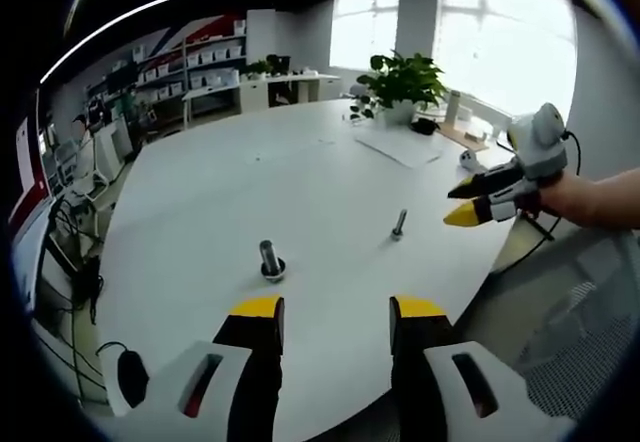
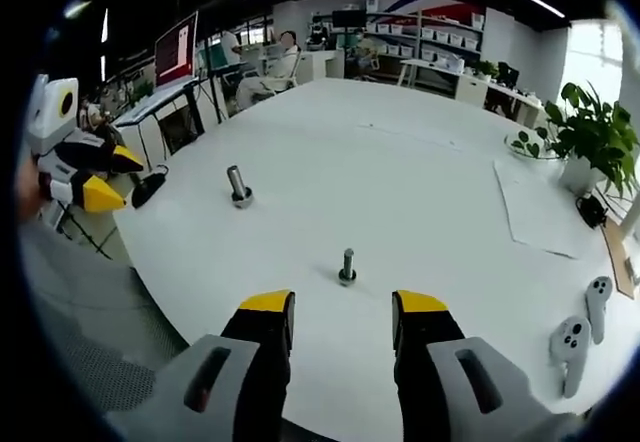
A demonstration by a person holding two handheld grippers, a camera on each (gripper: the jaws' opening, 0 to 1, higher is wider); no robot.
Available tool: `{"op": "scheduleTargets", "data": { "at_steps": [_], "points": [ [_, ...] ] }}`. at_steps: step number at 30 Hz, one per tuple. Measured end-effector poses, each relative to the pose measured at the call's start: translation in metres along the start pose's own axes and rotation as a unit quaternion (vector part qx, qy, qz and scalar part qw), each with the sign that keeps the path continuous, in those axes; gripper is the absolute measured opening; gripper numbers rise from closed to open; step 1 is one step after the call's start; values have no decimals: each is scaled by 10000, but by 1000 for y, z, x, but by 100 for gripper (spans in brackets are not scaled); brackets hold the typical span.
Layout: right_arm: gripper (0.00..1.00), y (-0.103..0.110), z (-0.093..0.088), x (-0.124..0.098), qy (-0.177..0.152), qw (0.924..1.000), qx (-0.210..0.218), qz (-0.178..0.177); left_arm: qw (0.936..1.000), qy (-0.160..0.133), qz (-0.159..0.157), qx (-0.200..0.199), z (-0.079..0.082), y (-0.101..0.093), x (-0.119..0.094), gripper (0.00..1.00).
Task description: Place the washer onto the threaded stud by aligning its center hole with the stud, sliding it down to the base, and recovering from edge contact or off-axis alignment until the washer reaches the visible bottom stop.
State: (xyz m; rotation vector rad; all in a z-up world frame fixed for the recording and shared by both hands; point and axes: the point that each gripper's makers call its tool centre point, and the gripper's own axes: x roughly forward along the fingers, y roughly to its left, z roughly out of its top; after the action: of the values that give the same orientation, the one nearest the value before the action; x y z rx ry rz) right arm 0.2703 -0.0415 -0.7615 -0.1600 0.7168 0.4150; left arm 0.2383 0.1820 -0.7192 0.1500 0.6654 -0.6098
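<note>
Washer first, and it is hard to make out: a dark ring sits around the foot of the thicker stud (image 1: 270,259), left of centre in the left gripper view, but whether that is a washer or the stud's own base, I cannot tell. Same stud (image 2: 238,186) sits upper left of centre in the right gripper view. A second, slimmer stud (image 1: 399,225) stands upright right of centre in the left gripper view, and it is dead ahead of the right tool (image 2: 343,314) in the right gripper view, just above the jaws (image 2: 347,266).

Both tools are released, jaws spread, nothing between them. The left tool (image 1: 335,320) hovers low over the white surface (image 1: 300,172), its jaws framing the gap between the two studs. The right tool comes in at the right edge of the left gripper view (image 1: 470,202), yellow tips apart, well off from either stud. The left tool also peeks in at the left edge of the right gripper view (image 2: 105,177).

My read: no pick made yet, so the job is at its start. To do this step well, find the ring, pinch it by the rim so the hole stays free, keep it level, centre the hole over the stud tip, then lower straight. If an edge catches the thread, lift slightly, re-level and try again.

A potted plant (image 1: 402,82) and a sheet of paper (image 1: 400,145) sit at the far end, two controllers (image 2: 580,337) lower right in the right gripper view.
</note>
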Motion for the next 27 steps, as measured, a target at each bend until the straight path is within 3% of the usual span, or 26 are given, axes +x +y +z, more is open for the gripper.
{"op": "scheduleTargets", "data": {
  "at_steps": [5, 11, 16, 19, 22, 27],
  "points": [
    [43, 1, 1, 2, -41, 9999, 136, 54, 9999, 61, 40, -101, -3, 4, 2, 41],
    [44, 4, 0, 0, -16, 9998, 153, 158, 9997, 173, 153, 123, -8, 4, 3, 40],
    [44, 13, 2, 0, 13, 9993, 113, 366, 9994, 127, 280, -157, -7, 16, 2, 40],
    [44, 15, 3, 0, -13, 9990, 106, 432, 9952, 225, 399, -861, -16, 27, -1, 40],
    [44, 18, 2, 3, 7, 9985, 240, 490, 9920, 72, 576, -1122, -13, 38, -5, 40],
    [45, 26, 0, 7, 67, 9979, 149, 623, 9889, -3, 856, -1211, -8, 50, -16, 40]
  ]
}}
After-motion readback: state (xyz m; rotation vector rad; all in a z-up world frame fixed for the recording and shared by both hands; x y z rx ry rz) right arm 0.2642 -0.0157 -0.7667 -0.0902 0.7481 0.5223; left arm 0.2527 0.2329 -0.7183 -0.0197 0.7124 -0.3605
